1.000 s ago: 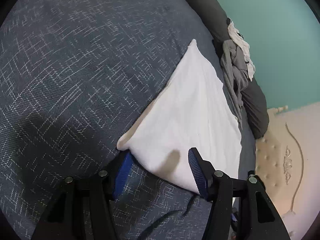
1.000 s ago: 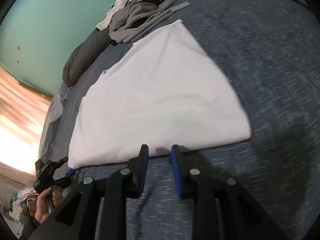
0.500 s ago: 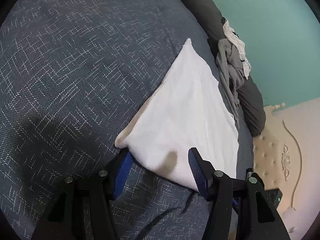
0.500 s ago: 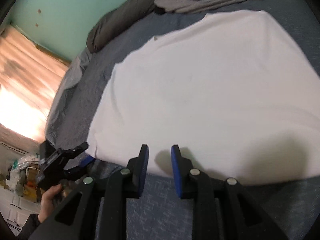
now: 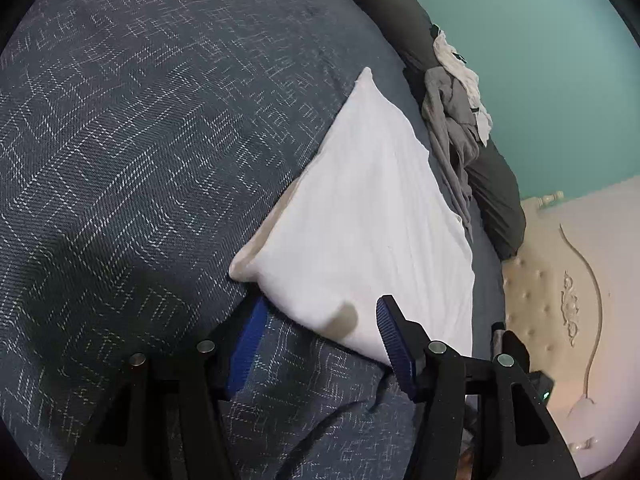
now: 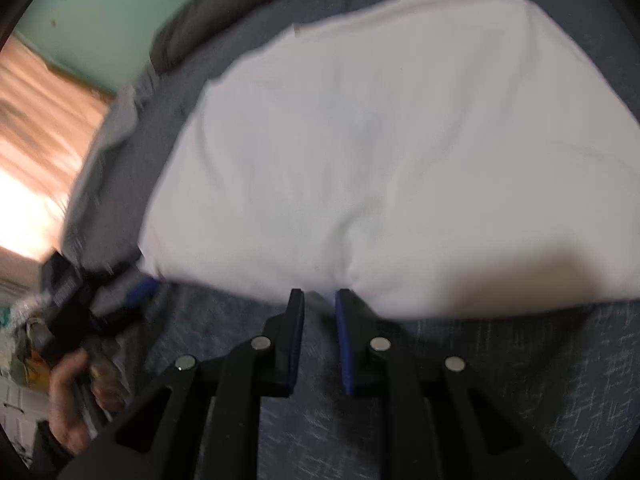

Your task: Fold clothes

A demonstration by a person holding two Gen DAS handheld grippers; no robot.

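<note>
Lying flat on the dark blue bedspread with a pale woven pattern [image 5: 120, 152], the folded white cloth garment [image 5: 372, 220] is the landmark for everything else. The left gripper [image 5: 320, 316] hovers at the garment's near corner just as it did a second ago, its blue-padded jaws standing wide apart with the hem between them but not pinched. The right gripper [image 6: 319, 300] has travelled along the garment's near edge since the earlier frame, so the white cloth now fills far more of its view, blurred by motion; its jaws are closing, and the hem sits right at the tips with a small pucker there, though the fingers do not yet press on it. Beyond the garment's far edge lies a crumpled heap of grey and white clothes [image 5: 452, 120], against a dark grey bolster pillow [image 5: 496, 200]. Left of the garment in the right wrist view, a person's hand [image 6: 72, 404] holds the other tool.
</note>
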